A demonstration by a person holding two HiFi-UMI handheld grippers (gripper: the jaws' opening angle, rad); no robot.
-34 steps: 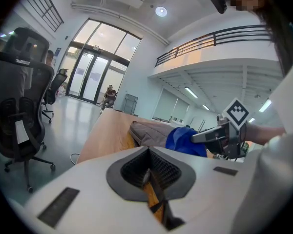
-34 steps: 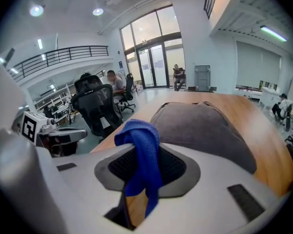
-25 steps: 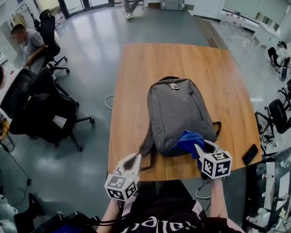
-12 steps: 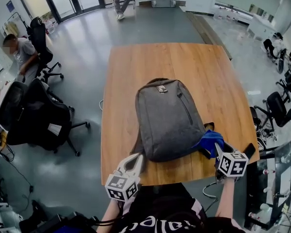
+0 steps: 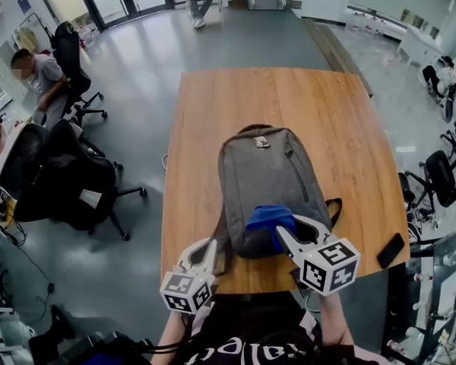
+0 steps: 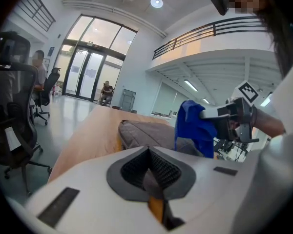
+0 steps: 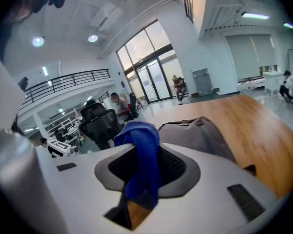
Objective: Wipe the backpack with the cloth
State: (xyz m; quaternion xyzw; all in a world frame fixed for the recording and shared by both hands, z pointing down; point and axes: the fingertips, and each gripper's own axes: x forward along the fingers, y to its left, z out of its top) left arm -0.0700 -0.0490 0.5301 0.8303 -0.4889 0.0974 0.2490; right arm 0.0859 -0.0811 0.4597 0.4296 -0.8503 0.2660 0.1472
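Head view: the grey backpack point(image 5: 267, 177) lies mid-table point(image 5: 213, 128). The right gripper point(image 5: 292, 233) pinches the blue cloth point(image 5: 267, 217) at the bag's 6 o'clock end. Wiping looks started. Next, it should rub toward 12 o'clock. A phone point(image 5: 391, 249) at 4 o'clock blocks nothing.

Left gripper view: the left gripper point(image 6: 149, 152) squeezes what looks like a strap point(image 6: 152, 181).

Right gripper view: the cloth hangs between the jaws.

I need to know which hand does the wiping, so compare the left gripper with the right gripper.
The right gripper is clamped on the blue cloth, while the left gripper appears pinched on the backpack's grey strap. The right gripper reaches over the near end of the backpack, while the left gripper sits beside it, over the near edge of the table. Both are shut.
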